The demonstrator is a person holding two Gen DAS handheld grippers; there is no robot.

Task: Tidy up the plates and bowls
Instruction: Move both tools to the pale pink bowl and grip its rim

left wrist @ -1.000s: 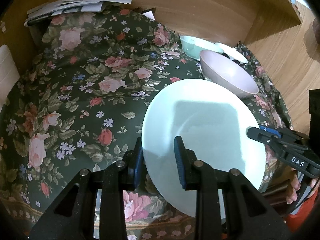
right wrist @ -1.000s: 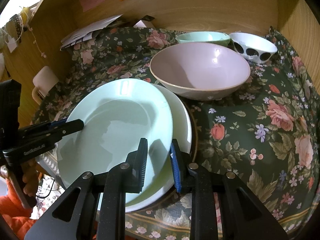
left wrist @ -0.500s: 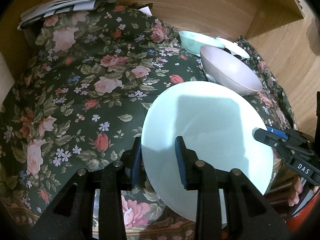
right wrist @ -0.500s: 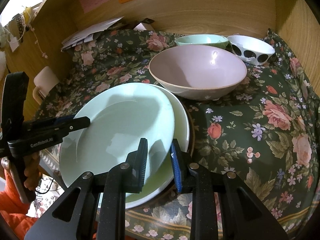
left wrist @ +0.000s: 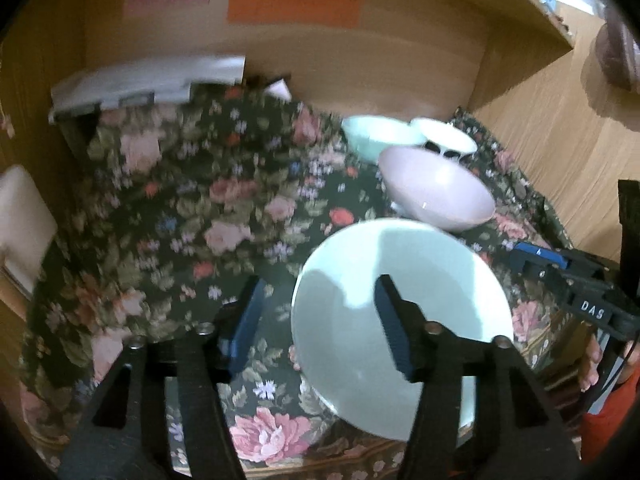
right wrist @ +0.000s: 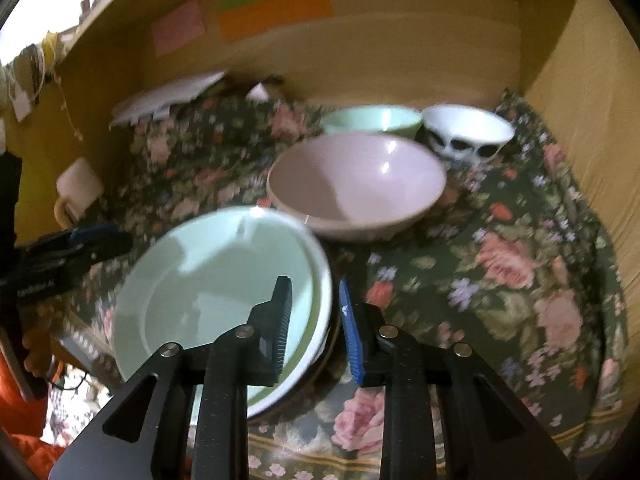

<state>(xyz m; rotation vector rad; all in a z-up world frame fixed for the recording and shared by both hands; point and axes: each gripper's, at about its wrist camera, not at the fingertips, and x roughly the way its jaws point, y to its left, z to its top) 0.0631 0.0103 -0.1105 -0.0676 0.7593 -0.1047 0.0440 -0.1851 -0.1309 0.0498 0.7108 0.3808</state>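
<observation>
A pale mint plate (left wrist: 404, 304) (right wrist: 224, 276) lies on top of a stack of plates (right wrist: 320, 312) at the table's front edge. My left gripper (left wrist: 320, 320) is open, its jaws wide apart over the plate's left rim. My right gripper (right wrist: 314, 320) is open, its jaws straddling the stack's right rim without touching. Behind the stack stand a large pink bowl (left wrist: 436, 192) (right wrist: 356, 184), a mint bowl (left wrist: 376, 136) (right wrist: 372, 120) and a white bowl with black spots (left wrist: 444, 142) (right wrist: 468, 132).
A dark floral cloth (left wrist: 192, 216) (right wrist: 520, 264) covers the table inside a wooden alcove. Papers (left wrist: 148, 80) (right wrist: 172, 98) lie at the back left. A white object (left wrist: 20, 216) (right wrist: 78, 186) sits at the left edge. Wooden walls close the back and right.
Both grippers let go of the mint plate and opened. The plate settled onto the stack. Both grippers pulled back and tilted up, so the views blur.
</observation>
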